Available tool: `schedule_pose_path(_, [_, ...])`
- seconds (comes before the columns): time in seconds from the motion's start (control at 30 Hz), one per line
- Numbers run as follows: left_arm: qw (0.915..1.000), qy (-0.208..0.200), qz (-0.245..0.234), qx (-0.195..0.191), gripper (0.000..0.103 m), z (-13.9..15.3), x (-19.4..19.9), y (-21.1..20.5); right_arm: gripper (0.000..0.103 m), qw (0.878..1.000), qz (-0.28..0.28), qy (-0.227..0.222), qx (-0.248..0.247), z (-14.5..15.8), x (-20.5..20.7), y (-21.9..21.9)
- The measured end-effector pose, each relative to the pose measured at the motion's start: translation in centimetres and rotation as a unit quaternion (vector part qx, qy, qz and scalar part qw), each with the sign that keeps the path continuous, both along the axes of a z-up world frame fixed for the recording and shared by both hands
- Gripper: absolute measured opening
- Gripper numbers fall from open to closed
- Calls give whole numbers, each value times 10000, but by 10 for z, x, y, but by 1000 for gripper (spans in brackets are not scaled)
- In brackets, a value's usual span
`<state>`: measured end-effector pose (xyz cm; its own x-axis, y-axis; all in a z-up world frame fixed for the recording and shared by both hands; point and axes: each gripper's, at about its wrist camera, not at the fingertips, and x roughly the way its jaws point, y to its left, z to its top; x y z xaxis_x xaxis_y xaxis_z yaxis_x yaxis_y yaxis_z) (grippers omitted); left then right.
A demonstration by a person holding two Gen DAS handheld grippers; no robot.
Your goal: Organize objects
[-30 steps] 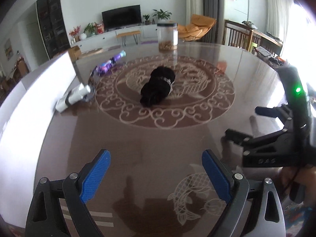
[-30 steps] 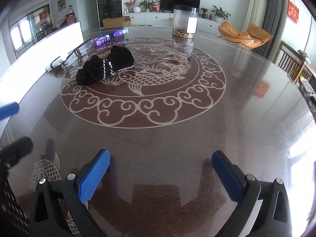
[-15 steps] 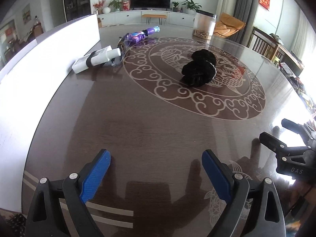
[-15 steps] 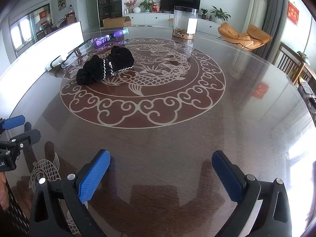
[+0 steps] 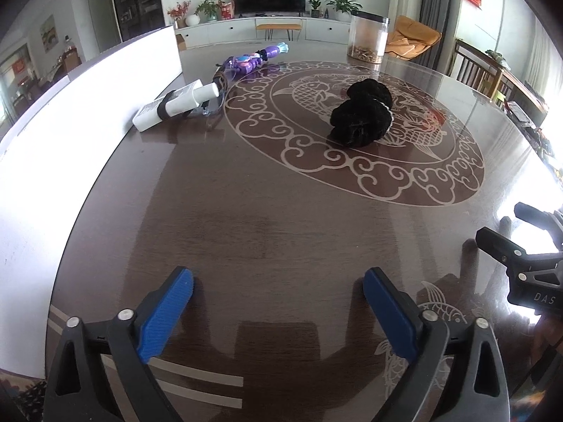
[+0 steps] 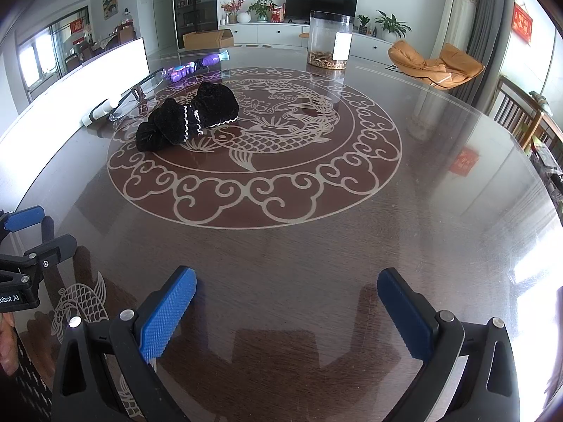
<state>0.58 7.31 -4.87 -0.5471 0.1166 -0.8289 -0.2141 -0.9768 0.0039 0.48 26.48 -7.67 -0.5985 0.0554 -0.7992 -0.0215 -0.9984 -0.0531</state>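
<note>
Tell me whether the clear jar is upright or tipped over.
Upright: the clear jar stands on its base on the table, dark lid on top.

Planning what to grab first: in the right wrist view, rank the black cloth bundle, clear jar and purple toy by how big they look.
1. black cloth bundle, nearest, so partly flattered.
2. clear jar.
3. purple toy, a thin strip.

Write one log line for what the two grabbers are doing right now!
left gripper: opening, empty, over table | right gripper: open, empty | black cloth bundle: untouched on table | white bottle: lying near white board
</note>
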Motion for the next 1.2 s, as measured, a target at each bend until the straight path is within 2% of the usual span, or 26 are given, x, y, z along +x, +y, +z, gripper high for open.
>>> schedule_pose_path(0.5, [9999,66,113,15,103,-1,-1,-5,103,10000,3,0,-1,0,0,0])
schedule_pose_path(0.9, [9976,63,685,21,103,-2,-9,-28,103,10000,5,-11,-26,0,-1,1])
schedule_pose_path(1.07, [9954,6,957,29,103,-2,-9,-42,103,9997,-12,-84,-219,-2,-3,5])
schedule_pose_path(1.2, [9952,32,974,31,103,-3,-9,-41,103,9997,-11,-98,-203,-1,-4,4])
